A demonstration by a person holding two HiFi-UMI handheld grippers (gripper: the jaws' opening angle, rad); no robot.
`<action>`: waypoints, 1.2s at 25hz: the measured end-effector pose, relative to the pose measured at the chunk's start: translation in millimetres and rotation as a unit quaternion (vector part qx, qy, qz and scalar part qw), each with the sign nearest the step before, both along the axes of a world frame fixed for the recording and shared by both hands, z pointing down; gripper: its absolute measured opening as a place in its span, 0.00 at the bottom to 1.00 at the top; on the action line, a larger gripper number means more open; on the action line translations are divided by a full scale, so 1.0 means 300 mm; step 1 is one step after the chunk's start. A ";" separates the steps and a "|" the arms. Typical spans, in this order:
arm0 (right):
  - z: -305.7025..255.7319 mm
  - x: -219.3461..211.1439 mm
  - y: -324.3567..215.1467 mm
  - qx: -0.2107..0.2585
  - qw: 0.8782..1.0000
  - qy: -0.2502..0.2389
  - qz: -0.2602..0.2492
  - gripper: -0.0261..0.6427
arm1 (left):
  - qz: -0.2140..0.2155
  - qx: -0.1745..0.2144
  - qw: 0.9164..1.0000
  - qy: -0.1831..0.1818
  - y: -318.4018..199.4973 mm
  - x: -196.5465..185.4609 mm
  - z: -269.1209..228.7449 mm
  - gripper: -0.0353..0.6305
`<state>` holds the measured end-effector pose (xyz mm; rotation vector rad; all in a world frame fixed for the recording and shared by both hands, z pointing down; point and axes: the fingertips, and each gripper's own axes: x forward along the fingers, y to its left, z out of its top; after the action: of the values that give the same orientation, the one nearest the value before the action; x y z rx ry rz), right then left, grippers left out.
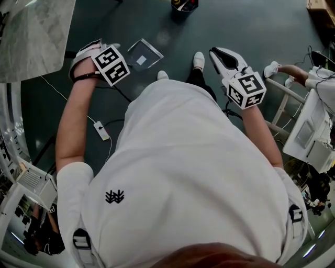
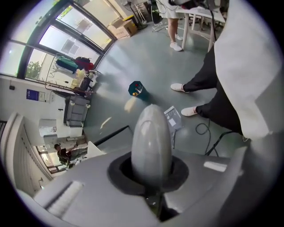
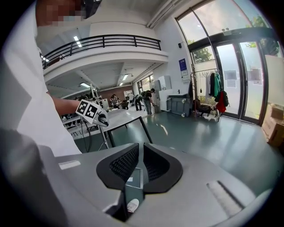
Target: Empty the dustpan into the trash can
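Left tool [image 1: 107, 48] and right tool [image 1: 217, 54] were held out ahead of the person's white shirt [image 1: 193, 172]. On the dark floor [image 1: 251, 21] between them lay the dustpan [image 1: 144, 54], just beyond two white shoes [image 1: 199, 59], and the trash can [image 1: 184, 6] stood further ahead.

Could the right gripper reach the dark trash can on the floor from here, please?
Probably yes, with a step and a bend: the dark trash can stands ahead, with only bare floor between it and the raised right gripper.
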<state>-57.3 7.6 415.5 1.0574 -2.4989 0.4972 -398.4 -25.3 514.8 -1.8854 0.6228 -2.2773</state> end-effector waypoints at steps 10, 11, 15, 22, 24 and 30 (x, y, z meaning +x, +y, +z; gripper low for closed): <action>-0.001 -0.084 0.046 0.003 1.000 0.007 -0.009 0.08 | -0.081 -0.007 0.996 0.045 0.125 -0.152 0.066 0.14; -0.002 -0.089 0.047 0.004 1.000 0.007 -0.010 0.08 | -0.087 -0.009 0.995 0.051 0.138 -0.159 0.072 0.14; -0.011 -0.109 0.056 0.005 1.000 0.010 -0.019 0.08 | -0.109 -0.012 0.991 0.075 0.191 -0.169 0.083 0.14; -0.009 -0.131 0.062 0.009 1.000 0.014 -0.025 0.07 | -0.120 -0.009 0.988 0.100 0.230 -0.147 0.094 0.14; -0.009 -0.133 0.066 0.009 1.000 0.013 -0.026 0.07 | -0.119 -0.007 0.987 0.106 0.235 -0.131 0.096 0.14; -0.005 -0.134 0.075 0.012 0.999 0.015 -0.025 0.07 | -0.110 -0.005 0.987 0.115 0.239 -0.091 0.108 0.14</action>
<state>-97.5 30.1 413.9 1.0008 -2.5044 0.4341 -425.6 46.3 547.2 -2.2037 0.8925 -2.2027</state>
